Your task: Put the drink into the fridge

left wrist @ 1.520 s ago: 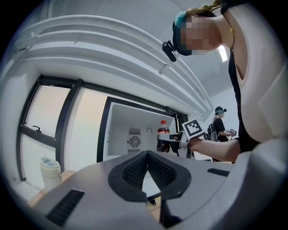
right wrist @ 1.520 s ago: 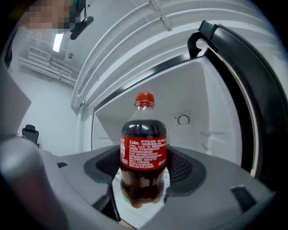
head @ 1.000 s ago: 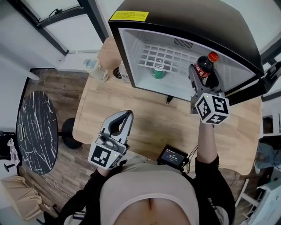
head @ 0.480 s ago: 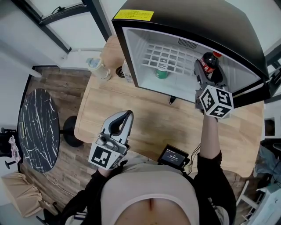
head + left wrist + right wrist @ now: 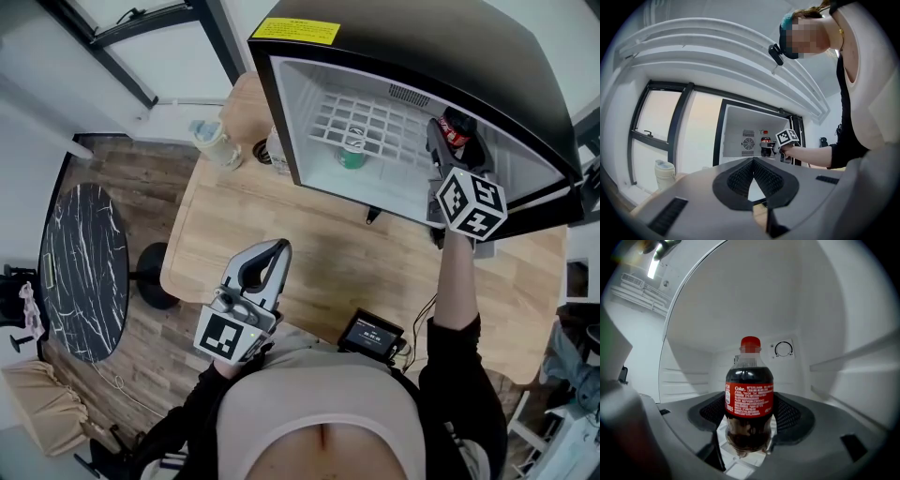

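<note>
**Cola bottle held inside the open fridge**

Nearest you, your left gripper hangs over the wooden table, its jaws closed together on nothing. Farther off at right, your right gripper is clamped on the upright cola bottle inside the open fridge, right of a green can on the wire shelf.

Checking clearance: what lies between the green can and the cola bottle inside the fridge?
In the head view, only bare white wire shelf lies between the green can and the red-capped cola bottle.
</note>
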A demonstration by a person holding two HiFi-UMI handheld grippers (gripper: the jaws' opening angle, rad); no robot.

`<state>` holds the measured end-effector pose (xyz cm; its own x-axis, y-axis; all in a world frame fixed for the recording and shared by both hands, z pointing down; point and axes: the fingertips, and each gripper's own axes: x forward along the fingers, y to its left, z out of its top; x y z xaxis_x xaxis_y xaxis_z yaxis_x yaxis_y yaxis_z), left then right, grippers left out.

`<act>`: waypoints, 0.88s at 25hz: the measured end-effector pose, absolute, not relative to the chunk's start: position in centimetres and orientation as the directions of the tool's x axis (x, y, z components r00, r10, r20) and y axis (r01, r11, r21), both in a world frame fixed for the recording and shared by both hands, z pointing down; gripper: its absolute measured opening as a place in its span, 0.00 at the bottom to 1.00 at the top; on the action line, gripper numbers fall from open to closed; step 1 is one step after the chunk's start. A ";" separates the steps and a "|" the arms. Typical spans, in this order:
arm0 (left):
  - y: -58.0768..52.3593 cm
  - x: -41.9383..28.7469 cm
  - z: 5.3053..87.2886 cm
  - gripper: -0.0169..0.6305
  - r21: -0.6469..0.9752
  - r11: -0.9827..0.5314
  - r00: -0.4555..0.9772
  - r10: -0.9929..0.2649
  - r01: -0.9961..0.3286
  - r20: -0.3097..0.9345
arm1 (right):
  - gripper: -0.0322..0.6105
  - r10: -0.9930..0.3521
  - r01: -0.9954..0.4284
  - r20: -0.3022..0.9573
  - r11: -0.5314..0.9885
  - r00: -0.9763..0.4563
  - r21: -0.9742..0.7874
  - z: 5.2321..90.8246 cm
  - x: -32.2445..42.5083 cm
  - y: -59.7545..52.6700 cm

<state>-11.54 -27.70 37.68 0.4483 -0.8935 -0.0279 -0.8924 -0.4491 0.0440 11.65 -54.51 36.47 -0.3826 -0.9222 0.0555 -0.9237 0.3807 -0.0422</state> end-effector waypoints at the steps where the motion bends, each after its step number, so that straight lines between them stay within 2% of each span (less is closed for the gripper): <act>1: -27.7 -11.5 37.8 0.03 0.046 -0.449 0.448 -0.894 -0.892 -0.026 | 0.55 -0.922 -0.924 0.063 0.379 -0.381 -0.042 36.5 11.7 -54.7; 10: -27.6 -10.9 37.6 0.03 0.055 -0.460 0.459 -0.888 -0.886 -0.031 | 0.55 -0.913 -0.921 0.129 0.389 -0.388 -0.023 37.0 11.0 -55.2; 22: -27.4 -10.7 37.4 0.03 0.048 -0.463 0.462 -0.886 -0.885 -0.034 | 0.55 -0.910 -0.920 0.147 0.393 -0.388 0.007 37.5 10.7 -55.3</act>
